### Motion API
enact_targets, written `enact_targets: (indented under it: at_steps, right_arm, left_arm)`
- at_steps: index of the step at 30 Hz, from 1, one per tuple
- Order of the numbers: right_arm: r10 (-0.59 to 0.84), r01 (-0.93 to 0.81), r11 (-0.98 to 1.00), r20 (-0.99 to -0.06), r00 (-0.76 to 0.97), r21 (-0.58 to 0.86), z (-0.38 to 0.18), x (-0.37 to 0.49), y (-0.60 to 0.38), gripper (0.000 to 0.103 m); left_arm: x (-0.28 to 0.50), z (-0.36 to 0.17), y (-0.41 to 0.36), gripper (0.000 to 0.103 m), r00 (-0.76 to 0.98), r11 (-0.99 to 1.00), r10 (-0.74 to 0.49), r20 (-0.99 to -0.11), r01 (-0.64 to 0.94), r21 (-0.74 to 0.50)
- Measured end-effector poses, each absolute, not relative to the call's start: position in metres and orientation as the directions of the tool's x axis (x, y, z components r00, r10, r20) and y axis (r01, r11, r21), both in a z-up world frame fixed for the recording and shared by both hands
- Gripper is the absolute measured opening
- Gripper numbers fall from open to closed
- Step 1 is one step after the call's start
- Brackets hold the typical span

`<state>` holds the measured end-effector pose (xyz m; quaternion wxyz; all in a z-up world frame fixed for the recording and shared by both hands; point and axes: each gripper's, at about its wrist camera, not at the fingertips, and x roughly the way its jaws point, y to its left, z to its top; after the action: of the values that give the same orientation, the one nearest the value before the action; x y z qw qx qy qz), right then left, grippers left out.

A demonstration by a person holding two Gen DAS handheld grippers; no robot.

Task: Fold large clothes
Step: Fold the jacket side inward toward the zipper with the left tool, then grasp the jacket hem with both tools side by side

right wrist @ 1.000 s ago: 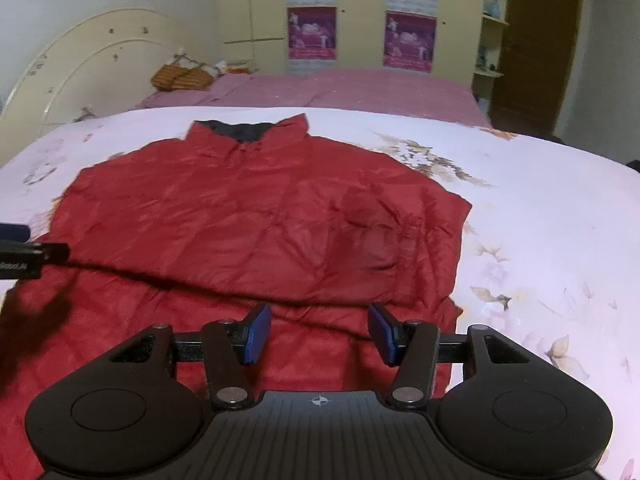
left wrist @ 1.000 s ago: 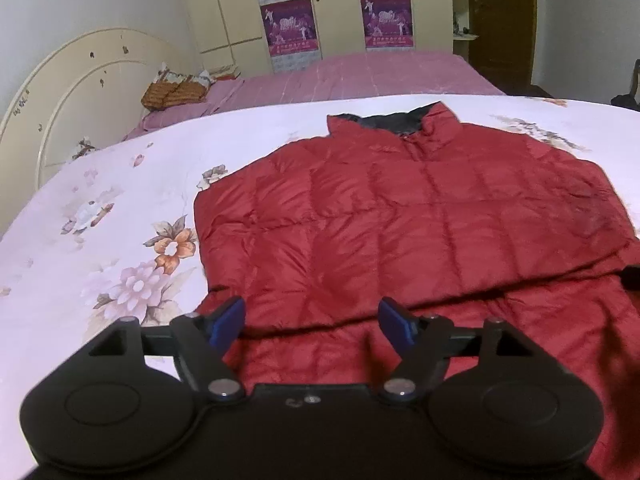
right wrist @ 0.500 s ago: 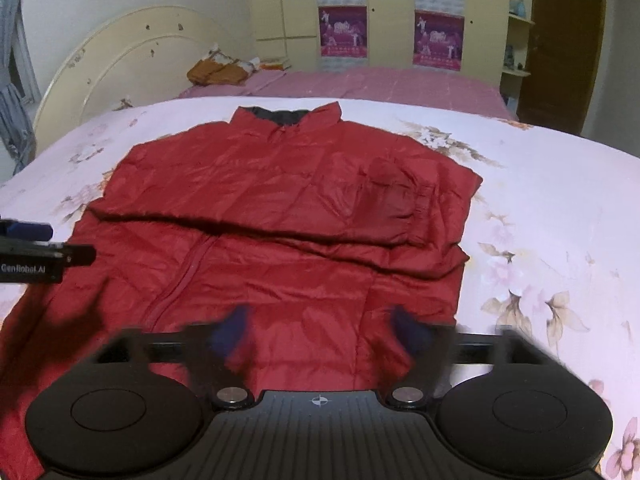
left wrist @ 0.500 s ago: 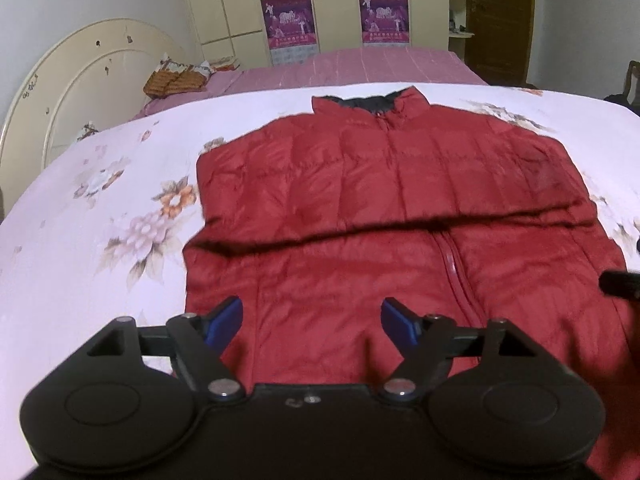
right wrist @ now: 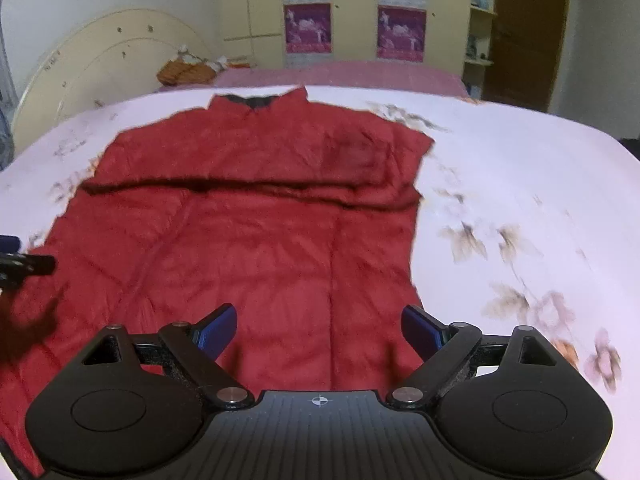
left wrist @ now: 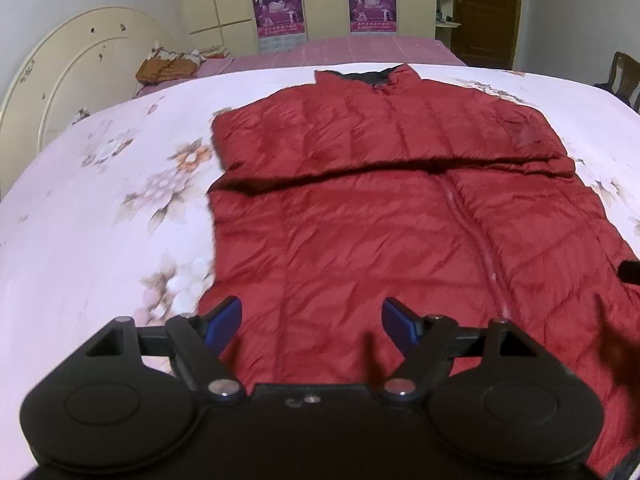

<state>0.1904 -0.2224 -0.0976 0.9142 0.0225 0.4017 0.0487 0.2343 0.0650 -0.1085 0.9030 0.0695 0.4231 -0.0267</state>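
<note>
Sleeves are folded across the jacket point(left wrist: 360, 240); both grippers point(left wrist: 312, 316) point(right wrist: 318, 328) hang with jaws apart, empty. Next you'd grab the hem, bottom of frame, and fold up.

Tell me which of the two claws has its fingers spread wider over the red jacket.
The right claw: its blue fingers stand wider apart than those of the left claw. Both hover open above the red jacket, holding nothing.

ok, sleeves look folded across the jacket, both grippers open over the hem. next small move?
Probably lower both grippers to the near hem. The red jacket lies flat on the floral bedspread, sleeves folded across its chest. The left gripper and right gripper are open and empty above the hem, placed to pinch it.
</note>
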Motion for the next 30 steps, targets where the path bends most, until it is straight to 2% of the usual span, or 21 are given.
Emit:
enact_targets:
  at_steps: [17, 29, 30]
  right_arm:
    - [-0.051, 0.085, 0.996, -0.795, 0.604, 0.000, -0.121, 0.126, -0.246, 0.088]
    - [0.030, 0.117, 0.986, -0.821, 0.571, 0.117, -0.133, 0.105, -0.249, 0.088]
    - [0.037, 0.115, 0.986, -0.821, 0.570, 0.124, -0.133, 0.103, -0.248, 0.083]
  left_arm:
    - [0.172, -0.125, 0.145, 0.076, 0.592, 0.999, 0.008, -0.806, 0.037, 0.037]
    - [0.149, -0.147, 0.165, 0.074, 0.536, 0.997, -0.071, -0.842, 0.013, -0.075]
    - [0.148, -0.147, 0.166, 0.074, 0.532, 0.996, -0.083, -0.843, 0.016, -0.087]
